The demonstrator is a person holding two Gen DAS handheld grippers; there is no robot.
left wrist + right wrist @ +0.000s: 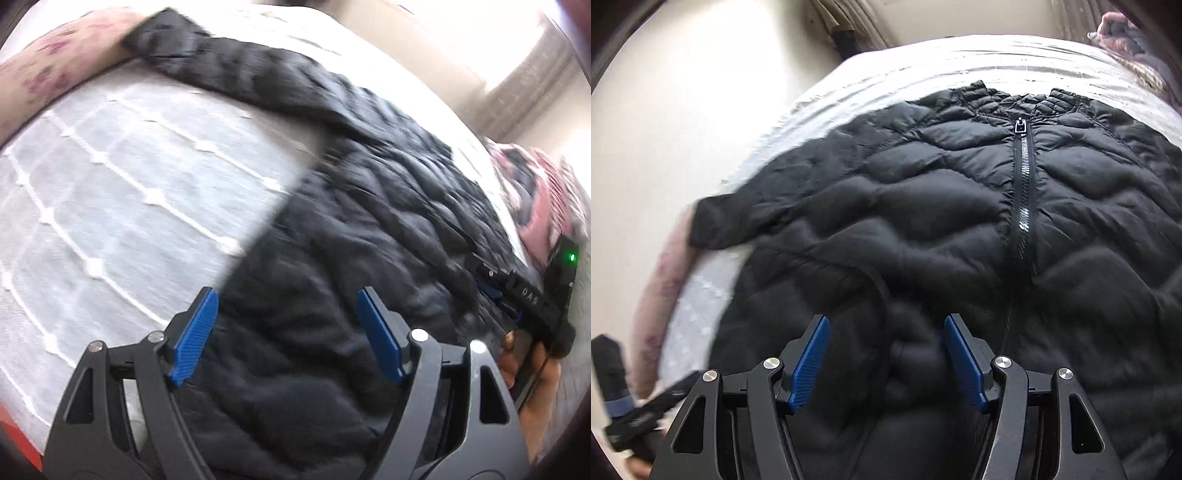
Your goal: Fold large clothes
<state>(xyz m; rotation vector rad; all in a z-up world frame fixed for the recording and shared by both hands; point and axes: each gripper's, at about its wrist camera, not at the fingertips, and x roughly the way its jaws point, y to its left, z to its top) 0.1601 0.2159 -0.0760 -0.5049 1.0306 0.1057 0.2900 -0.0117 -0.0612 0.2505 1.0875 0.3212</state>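
jacket: a black quilted puffer jacket (960, 206) lies front-up and zipped on the bed (110, 177), still spread out, so folding looks barely started
long axis: in the right wrist view the zipper (1023, 199) runs from the hem near the tongs up to the collar at 12 o'clock
sleeve: one sleeve (738, 218) sticks out toward 9 o'clock in that view, its cuff near the bed's edge by a floral pillow (48, 77)
right tongs (884, 360): blue pads stand wide with nothing pinched, hovering over the lower body of the jacket, a bit toward 9 o'clock of the zipper
left tongs (286, 332): also wide and empty, right over the jacket's side edge, white bedspread at 9 o'clock, black fabric at 3
key relation: guessing the sleeve gets folded in first, and the left tongs look like the nearer ones since they sit on that edge
room: plenty of bare bedspread on the sleeve side; the other side looks tighter, with a pink patterned cloth (535, 192) heaped near the jacket
blur: both views are smeared, so exact contact with the fabric is hard to call
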